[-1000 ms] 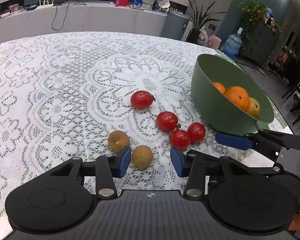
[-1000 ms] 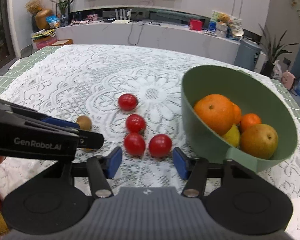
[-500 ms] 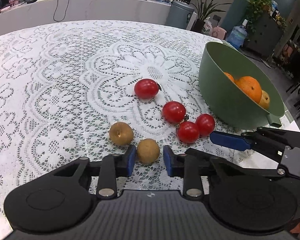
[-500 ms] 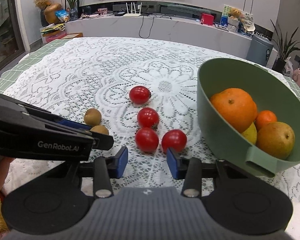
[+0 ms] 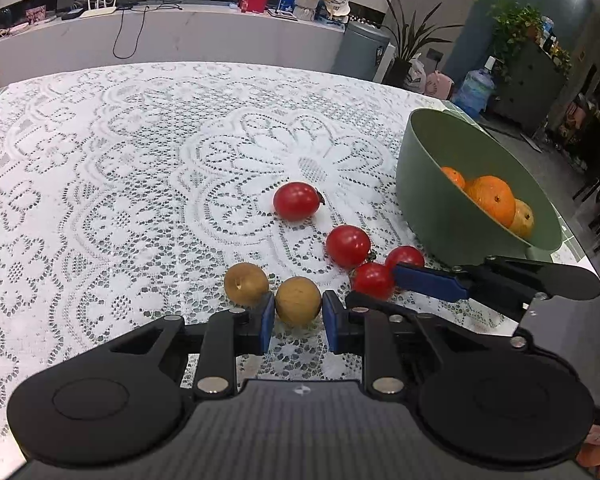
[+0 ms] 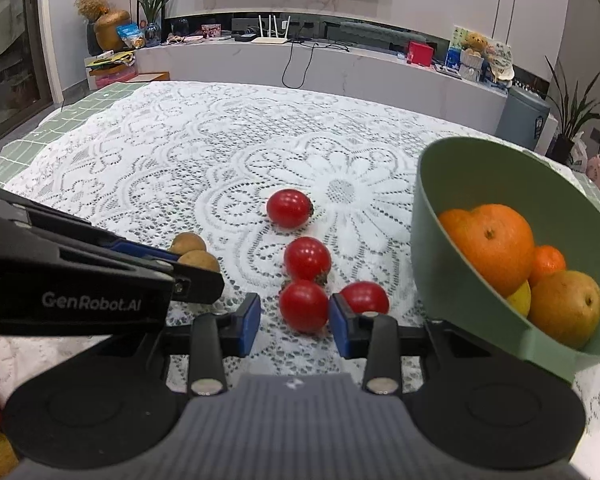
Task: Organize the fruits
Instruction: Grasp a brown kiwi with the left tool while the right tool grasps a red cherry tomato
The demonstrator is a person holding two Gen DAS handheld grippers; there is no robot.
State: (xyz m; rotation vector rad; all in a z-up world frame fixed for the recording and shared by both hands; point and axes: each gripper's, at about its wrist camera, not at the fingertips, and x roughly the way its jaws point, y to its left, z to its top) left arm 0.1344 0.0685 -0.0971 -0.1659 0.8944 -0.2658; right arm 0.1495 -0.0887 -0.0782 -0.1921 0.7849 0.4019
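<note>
Left gripper (image 5: 298, 316): clamped on a brown longan (image 5: 298, 300) that sits on the lace tablecloth (image 5: 120, 184).
Right gripper (image 6: 294, 318): jaws closing around a cherry tomato (image 6: 303, 306), left pad not yet touching.
Other fruit: second longan (image 5: 246, 283) just beside; three more tomatoes nearby.
Green bowl (image 6: 432, 232): at right, holds oranges and a pear.
</note>
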